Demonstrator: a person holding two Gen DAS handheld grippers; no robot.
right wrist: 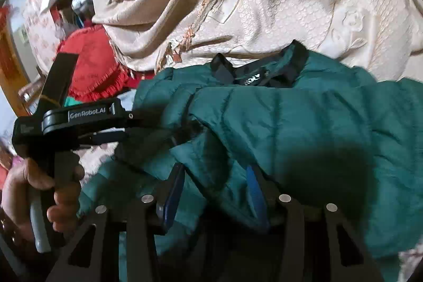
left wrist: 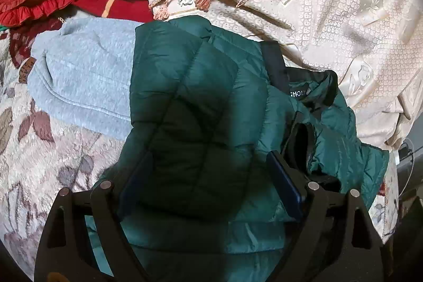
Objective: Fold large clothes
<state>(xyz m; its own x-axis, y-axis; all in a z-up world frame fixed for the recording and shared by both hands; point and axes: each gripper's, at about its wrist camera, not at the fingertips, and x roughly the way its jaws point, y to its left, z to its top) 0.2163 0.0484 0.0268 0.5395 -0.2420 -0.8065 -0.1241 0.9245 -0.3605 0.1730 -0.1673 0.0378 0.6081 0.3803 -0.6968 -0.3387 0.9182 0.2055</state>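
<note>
The green puffer jacket is lying bunched on the floral bedspread, partly over a light blue fleece, below cream patterned fabric. It is being straddled by the wide-spread left gripper. A fold is sitting between the parted, unclenched right gripper.
</note>
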